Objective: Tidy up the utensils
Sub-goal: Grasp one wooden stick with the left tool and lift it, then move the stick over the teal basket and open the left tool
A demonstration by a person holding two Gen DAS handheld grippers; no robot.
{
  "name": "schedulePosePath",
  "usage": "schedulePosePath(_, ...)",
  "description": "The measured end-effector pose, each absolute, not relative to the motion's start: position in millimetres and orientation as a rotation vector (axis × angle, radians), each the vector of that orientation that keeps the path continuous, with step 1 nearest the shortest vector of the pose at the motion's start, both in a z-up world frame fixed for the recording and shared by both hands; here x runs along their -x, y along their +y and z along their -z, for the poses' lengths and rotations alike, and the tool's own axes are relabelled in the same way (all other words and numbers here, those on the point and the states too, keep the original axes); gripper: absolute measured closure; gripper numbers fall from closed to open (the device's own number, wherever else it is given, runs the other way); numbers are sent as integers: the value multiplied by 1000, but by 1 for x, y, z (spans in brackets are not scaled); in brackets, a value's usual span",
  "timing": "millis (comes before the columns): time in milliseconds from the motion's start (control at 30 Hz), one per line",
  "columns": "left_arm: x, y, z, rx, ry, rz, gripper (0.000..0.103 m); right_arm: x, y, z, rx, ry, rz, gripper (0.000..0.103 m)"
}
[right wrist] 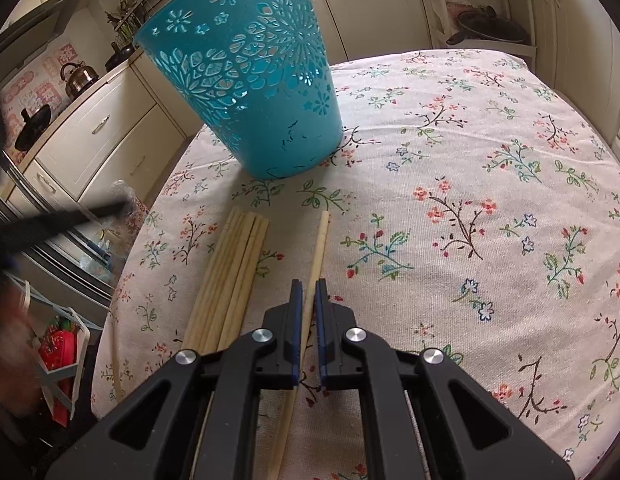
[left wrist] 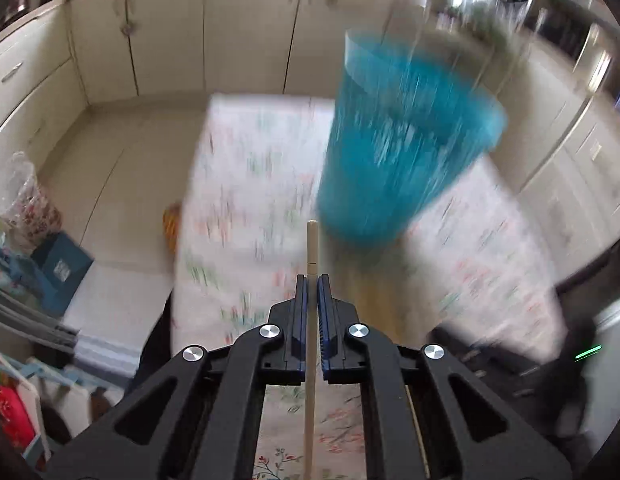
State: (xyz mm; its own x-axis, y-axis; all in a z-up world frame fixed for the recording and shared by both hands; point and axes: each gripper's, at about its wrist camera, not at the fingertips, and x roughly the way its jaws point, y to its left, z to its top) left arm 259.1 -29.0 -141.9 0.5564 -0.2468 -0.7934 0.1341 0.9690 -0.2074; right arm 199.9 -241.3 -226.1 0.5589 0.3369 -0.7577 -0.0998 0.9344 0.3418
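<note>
Two black claws each grip one pale wooden chopstick. The left claw (left wrist: 312, 280) has its blue-padded jaws pinched narrow on a single round chopstick (left wrist: 312, 246), whose blunt end sticks out past the fingertips toward the blurred teal plastic basket (left wrist: 406, 140); the whole left view is smeared by motion. The right claw (right wrist: 308, 286) is likewise clamped tight on another slim chopstick (right wrist: 320, 240), which slants up and ahead over the bench (right wrist: 470, 140), a surface covered in cream cloth printed with small flowers. Just to the left of that claw, a bundle of loose wooden chopsticks (right wrist: 229, 276) lies flat on the cloth, side by side. Beyond them, the teal basket (right wrist: 249, 80) with cut-out floral patterns stands upright near the bench's far left edge, apart from the bundle.
</note>
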Motion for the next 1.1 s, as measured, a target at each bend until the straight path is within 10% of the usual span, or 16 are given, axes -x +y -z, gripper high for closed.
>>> schedulePosePath(233,-276,-26,18,251,572,307,98,-197,-241,226,-280,942,-260,96)
schedulePosePath(500,-333,-75,-7,222,308,263,98,-198,-246,228,-307,931,-274,96)
schedulePosePath(933,-372,-108,86,12,612,183,96,-197,-240,225,-239,941,-269,96)
schedulePosePath(1100,-348,-90,85,12,622,137,55,-194,-230,223,-132,933,-257,96)
